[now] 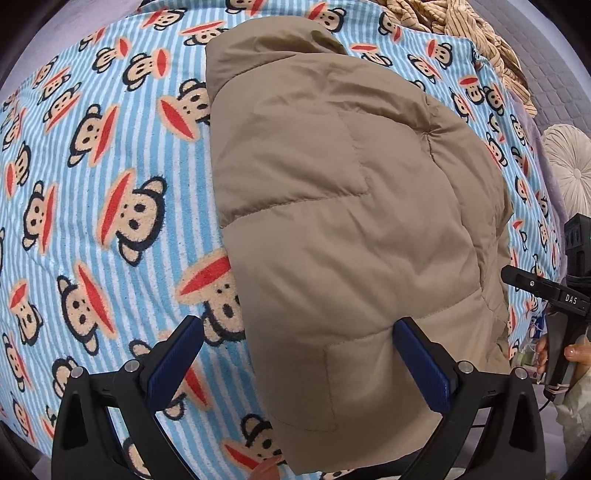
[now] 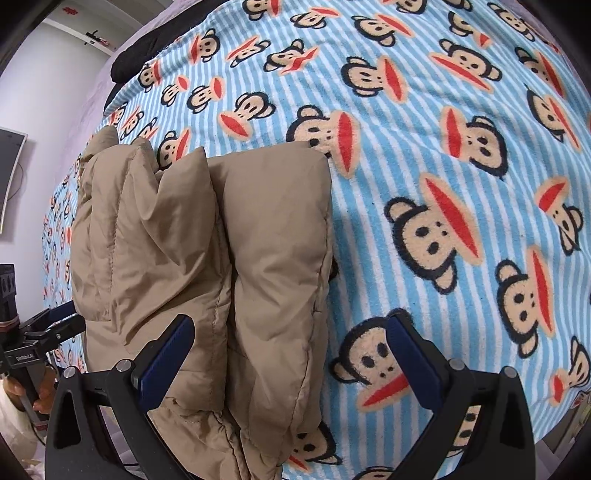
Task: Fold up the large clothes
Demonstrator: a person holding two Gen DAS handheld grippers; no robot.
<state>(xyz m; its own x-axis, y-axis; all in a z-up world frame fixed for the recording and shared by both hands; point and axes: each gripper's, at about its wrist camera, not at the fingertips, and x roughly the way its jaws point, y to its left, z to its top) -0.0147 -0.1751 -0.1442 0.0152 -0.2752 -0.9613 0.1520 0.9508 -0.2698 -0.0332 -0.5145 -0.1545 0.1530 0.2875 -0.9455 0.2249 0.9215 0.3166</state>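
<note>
The left gripper (image 1: pixel 297 343) has its jaws spread wide with nothing between the blue pads; its right finger lies over the near edge of the tan puffer jacket (image 1: pixel 332 221), and its left finger sits above the monkey-print blanket (image 1: pixel 92 221). The jacket stretches ahead of it, folded into a long padded bundle with the collar at the far end. The right gripper (image 2: pixel 290 341) is likewise spread apart and empty, its left finger over the jacket (image 2: pixel 207 258) and its right finger over the blanket (image 2: pixel 461 166). Only the left wrist view shows a crumpled striped beige garment (image 1: pixel 461 26) beyond the jacket and a round pleated cushion (image 1: pixel 570 162) to the right. Only the right wrist view shows the jacket's doubled, stacked layers, a dark item (image 2: pixel 136 51) at the blanket's far edge, and a monitor (image 2: pixel 11 173) far left.
</note>
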